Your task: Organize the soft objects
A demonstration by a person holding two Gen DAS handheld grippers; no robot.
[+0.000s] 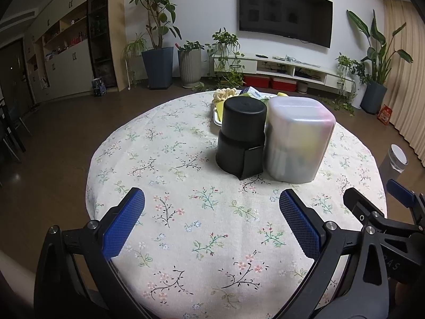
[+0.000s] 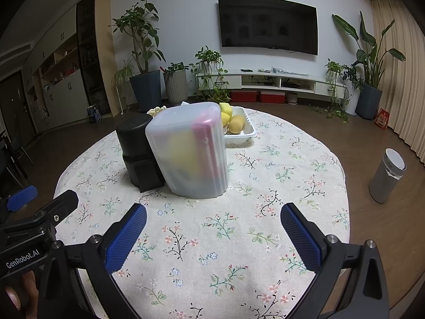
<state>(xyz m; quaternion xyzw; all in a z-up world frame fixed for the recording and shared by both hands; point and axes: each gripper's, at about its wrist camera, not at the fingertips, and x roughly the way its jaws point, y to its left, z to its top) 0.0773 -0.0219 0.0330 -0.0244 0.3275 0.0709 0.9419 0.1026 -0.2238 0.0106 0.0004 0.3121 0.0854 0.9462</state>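
Observation:
A frosted translucent container (image 1: pixel 298 139) stands on the round floral table (image 1: pixel 212 226), with blurred yellow and pink things inside; it also shows in the right wrist view (image 2: pixel 191 148). A black cylindrical container (image 1: pixel 240 135) stands touching its left side, also in the right wrist view (image 2: pixel 138 151). Behind them a white tray (image 2: pixel 245 130) holds yellow soft objects (image 2: pixel 235 123), a cream knotted thing (image 1: pixel 224 94) and a green packet (image 1: pixel 252 94). My left gripper (image 1: pixel 212 212) is open and empty, short of the containers. My right gripper (image 2: pixel 213 226) is open and empty, beside it.
A grey cylindrical bin (image 2: pixel 387 175) stands on the floor right of the table. Potted plants (image 2: pixel 144 53), a TV (image 2: pixel 267 25) and a low white cabinet (image 2: pixel 279 79) line the far wall. Dark chairs (image 1: pixel 10 130) stand at far left.

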